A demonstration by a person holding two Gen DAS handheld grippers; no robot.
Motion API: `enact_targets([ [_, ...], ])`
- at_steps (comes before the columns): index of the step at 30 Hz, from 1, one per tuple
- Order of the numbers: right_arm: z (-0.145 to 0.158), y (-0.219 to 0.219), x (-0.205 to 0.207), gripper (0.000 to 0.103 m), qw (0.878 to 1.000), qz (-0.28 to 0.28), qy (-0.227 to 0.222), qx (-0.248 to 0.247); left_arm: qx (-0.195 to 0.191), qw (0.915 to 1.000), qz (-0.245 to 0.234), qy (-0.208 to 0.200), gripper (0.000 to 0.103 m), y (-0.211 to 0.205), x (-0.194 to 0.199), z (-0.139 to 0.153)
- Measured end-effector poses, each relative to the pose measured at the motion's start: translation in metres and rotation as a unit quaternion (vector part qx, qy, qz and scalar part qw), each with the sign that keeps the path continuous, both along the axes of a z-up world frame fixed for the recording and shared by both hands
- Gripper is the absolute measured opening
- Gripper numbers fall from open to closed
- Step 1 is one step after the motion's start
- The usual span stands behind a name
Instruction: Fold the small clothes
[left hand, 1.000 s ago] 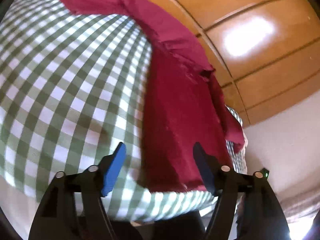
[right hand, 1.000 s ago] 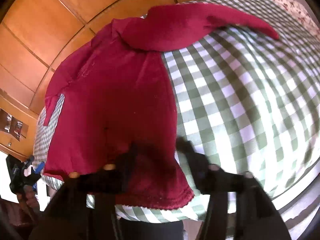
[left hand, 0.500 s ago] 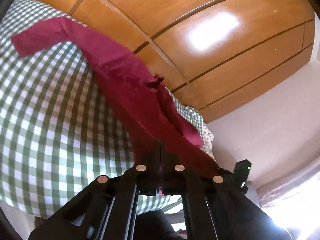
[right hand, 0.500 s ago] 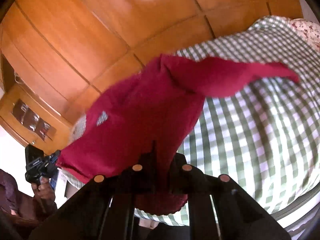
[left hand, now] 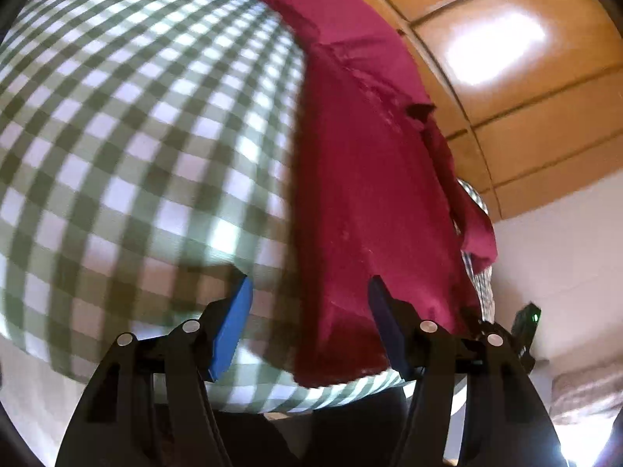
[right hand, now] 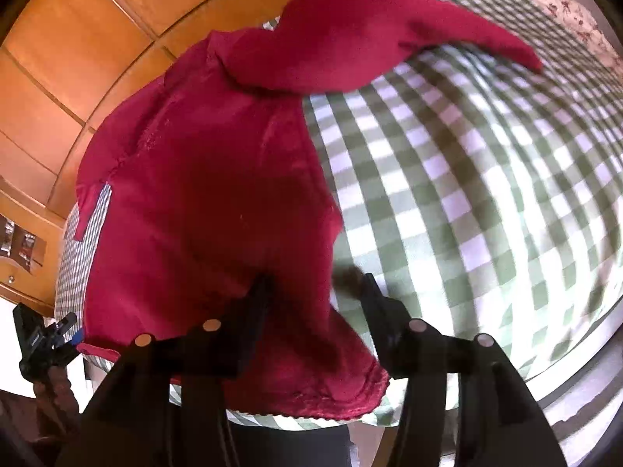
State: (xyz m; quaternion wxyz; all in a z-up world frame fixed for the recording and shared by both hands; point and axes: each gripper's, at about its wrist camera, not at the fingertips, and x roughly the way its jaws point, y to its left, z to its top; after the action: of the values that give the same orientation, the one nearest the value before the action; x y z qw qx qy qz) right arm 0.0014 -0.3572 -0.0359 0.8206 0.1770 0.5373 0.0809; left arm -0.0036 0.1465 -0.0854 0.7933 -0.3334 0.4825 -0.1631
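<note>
A dark red long-sleeved garment (left hand: 370,194) lies flat on a green and white checked cloth (left hand: 136,136). My left gripper (left hand: 307,311) is open, its jaws apart over the garment's left hem corner. In the right wrist view the garment (right hand: 214,194) fills the left half, one sleeve (right hand: 389,35) stretched to the upper right over the checked cloth (right hand: 486,194). My right gripper (right hand: 315,292) is open over the hem's right corner, which looks bunched and slightly raised. Neither gripper holds anything.
Wooden panelling (left hand: 525,78) stands behind the cloth-covered surface. A floral fabric (right hand: 564,11) lies at the far right edge. The other gripper and the hand holding it (right hand: 43,342) show at the lower left of the right wrist view. The near cloth edge runs just below both grippers.
Half a second ago both grippers were shut on the hem and held it raised. Now both are open, low over the cloth, and the garment lies flat again.
</note>
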Motion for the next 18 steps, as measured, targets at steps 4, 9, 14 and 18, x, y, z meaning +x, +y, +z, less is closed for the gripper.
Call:
enact_targets([
  [4,0.005,0.014,-0.001,0.013,0.999,0.042,0.004,0.012,0.041,0.9984,-0.037,-0.011,0.003,-0.017,0.001,0.003],
  [9,0.052,0.009,-0.019,0.007,0.996,0.064,-0.052,0.03,0.049,0.9975,-0.038,-0.035,0.002,-0.014,0.0,0.017],
  [14,0.063,0.006,-0.04,0.007,0.993,0.101,-0.055,0.015,0.084,0.9954,-0.041,-0.022,0.002,0.006,-0.023,0.024],
  [18,0.025,0.014,-0.047,0.012,0.994,0.112,0.007,-0.014,0.105,0.9939,-0.032,0.015,0.003,0.015,-0.035,0.007],
])
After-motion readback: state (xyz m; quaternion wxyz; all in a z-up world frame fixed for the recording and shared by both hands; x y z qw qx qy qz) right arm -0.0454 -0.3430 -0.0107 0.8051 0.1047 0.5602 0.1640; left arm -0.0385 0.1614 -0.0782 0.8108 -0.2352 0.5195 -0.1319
